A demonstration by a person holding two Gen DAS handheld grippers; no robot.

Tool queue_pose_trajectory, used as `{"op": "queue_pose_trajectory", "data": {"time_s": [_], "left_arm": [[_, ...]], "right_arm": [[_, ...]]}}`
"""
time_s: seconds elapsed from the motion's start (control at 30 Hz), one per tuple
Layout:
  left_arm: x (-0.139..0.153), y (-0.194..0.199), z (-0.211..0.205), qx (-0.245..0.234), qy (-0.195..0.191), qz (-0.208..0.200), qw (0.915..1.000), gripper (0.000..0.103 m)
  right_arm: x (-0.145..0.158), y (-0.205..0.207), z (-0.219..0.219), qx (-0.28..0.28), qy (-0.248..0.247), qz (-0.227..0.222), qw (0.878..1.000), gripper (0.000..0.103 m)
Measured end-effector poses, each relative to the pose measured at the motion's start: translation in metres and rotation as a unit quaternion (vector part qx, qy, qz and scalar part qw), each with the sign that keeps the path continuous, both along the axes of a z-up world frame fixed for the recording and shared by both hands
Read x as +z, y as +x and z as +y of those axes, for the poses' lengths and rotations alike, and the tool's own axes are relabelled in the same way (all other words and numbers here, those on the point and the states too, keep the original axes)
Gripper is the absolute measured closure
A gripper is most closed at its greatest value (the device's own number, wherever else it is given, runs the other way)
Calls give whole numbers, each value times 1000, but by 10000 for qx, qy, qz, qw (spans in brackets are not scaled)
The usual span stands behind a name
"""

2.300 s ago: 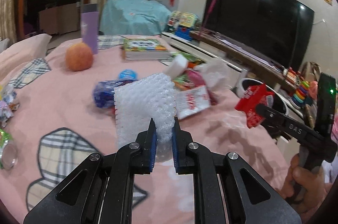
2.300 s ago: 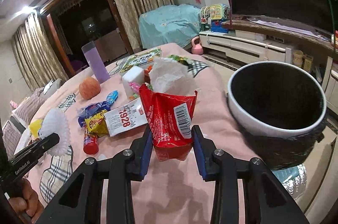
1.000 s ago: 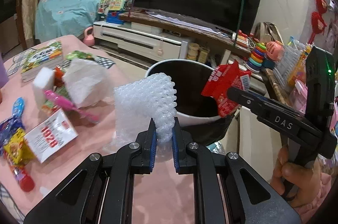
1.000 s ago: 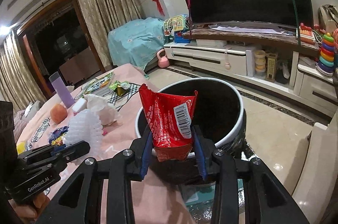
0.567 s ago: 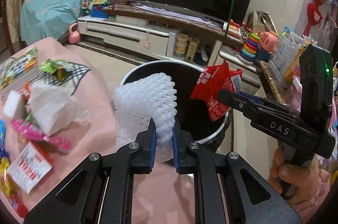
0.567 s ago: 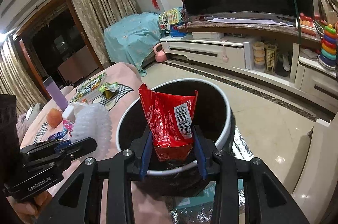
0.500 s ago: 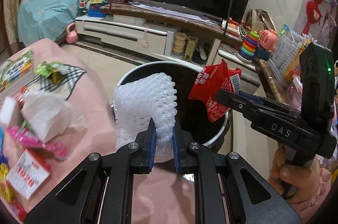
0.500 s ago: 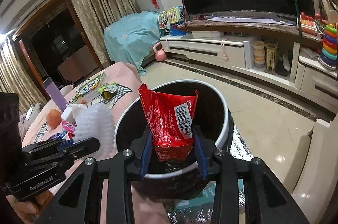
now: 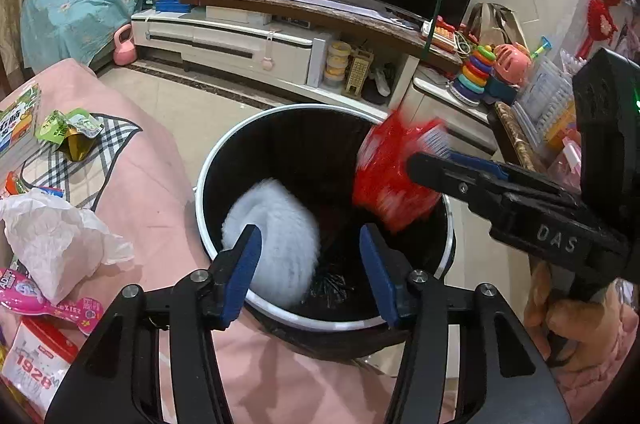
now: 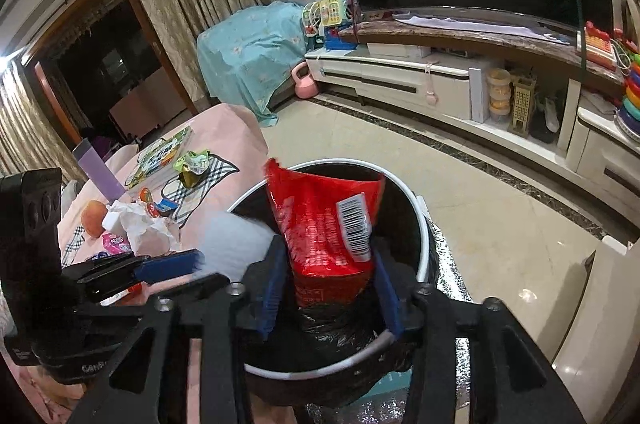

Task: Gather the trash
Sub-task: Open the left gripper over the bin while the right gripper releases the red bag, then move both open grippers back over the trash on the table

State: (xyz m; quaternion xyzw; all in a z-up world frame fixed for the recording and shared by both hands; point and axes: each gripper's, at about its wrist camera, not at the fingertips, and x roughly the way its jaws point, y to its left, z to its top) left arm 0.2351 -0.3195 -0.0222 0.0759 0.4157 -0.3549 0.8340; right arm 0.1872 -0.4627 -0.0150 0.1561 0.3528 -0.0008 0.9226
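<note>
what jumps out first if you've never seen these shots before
The black-lined trash bin fills the middle, just past the pink table edge. A blurred white foam net drops inside it below the open left gripper. A red snack bag sits over the bin between the fingers of the opened right gripper.

The bin (image 9: 208, 168) stands on the floor just beside the table (image 9: 152, 184), before the TV stand (image 9: 240, 40); the foam net (image 9: 276, 240) is inside its mouth, left of the snack bag (image 9: 388, 184), which is above the rim; crumpled paper (image 9: 48, 236) lies on the table, left of the bin.
</note>
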Motion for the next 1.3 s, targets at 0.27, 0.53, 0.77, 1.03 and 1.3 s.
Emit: {"op": "queue_pose_trajectory", "data": {"time_s": [0.27,0.53,0.77,1.03,1.3], "left_arm": [[-3,-12,34,390,-190,19,9991,39],[-4,-45,87,989,-381,-210,9941,31],[-7,-67,140,1480,-416,-294,9877,29],[-11,-87,194,1956,-467,-316,9791,29],[-23,-96,237,2369,-503,-146,9701,29]], "right_arm": [[1,-8,0,-85,115,-33,9999,49],[4,-30,28,-40,240,-278,9993,17],[2,-44,70,152,274,-419,9986,16],[-4,-49,116,554,378,-362,9971,16],[-19,-53,152,929,459,-181,9945,15]]}}
